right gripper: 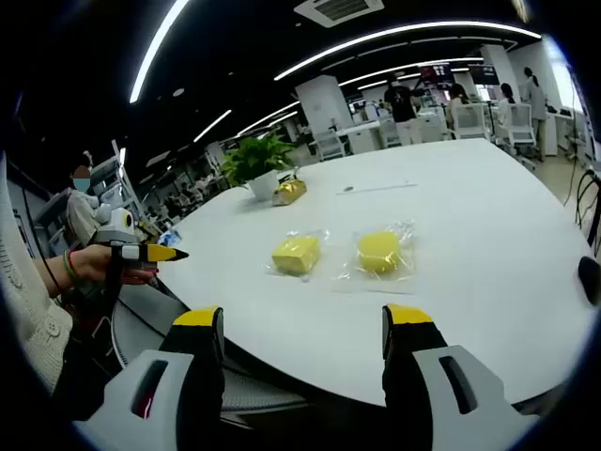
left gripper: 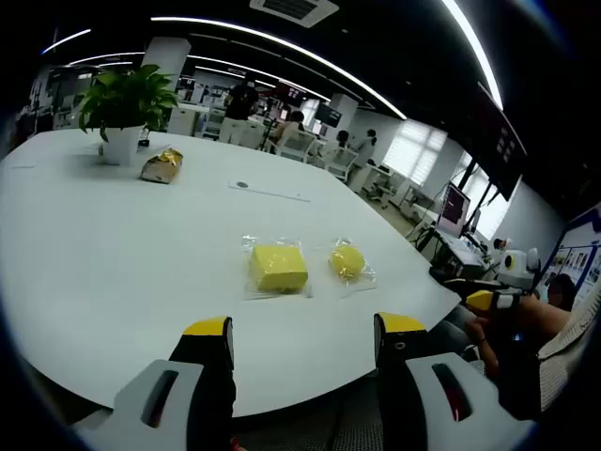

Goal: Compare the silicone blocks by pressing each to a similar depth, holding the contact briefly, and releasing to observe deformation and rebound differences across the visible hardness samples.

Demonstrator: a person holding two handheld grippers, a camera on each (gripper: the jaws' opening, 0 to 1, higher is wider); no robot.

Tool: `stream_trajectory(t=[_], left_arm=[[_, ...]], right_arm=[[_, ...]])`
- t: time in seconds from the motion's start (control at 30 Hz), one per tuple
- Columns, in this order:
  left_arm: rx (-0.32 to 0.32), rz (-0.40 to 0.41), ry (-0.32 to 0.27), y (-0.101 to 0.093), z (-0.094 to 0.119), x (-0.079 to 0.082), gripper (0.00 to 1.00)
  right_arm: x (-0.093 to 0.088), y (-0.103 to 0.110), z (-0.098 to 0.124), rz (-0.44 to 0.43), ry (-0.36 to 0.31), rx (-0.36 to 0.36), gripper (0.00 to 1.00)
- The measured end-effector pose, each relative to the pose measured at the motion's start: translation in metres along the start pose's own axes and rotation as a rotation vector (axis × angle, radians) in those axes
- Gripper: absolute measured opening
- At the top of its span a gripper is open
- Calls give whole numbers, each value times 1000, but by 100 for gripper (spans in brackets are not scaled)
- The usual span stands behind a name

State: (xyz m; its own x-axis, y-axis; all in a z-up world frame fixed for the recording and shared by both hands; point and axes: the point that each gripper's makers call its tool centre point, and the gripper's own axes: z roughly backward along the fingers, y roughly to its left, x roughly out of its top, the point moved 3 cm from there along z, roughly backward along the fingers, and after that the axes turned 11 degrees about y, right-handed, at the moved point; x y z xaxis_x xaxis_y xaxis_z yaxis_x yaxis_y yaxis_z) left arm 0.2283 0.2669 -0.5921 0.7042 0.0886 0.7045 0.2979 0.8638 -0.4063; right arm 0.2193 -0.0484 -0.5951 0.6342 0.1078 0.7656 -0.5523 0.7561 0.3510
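White bench (left gripper: 113,254) carries two bagged yellow blocks: square block (left gripper: 278,267) beside round block (left gripper: 346,260), past a plant (left gripper: 127,99). Left tool (left gripper: 305,336) and right tool (right gripper: 305,324) hover short of them, jaws apart, empty.

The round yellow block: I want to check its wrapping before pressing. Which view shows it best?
The right gripper view: the round yellow block sits larger there, its clear bag spread around it. The left gripper view shows it smaller, beside the square block.
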Motion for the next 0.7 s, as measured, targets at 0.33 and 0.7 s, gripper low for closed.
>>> stream_trajectory(t=[0.33, 0.7], left_arm=[[5, 11, 4, 0, 0, -1, 60], [-3, 26, 7, 5, -1, 1, 59]], right_arm=[[1, 0, -3, -1, 0, 4, 63], [5, -2, -4, 2, -4, -6, 64]])
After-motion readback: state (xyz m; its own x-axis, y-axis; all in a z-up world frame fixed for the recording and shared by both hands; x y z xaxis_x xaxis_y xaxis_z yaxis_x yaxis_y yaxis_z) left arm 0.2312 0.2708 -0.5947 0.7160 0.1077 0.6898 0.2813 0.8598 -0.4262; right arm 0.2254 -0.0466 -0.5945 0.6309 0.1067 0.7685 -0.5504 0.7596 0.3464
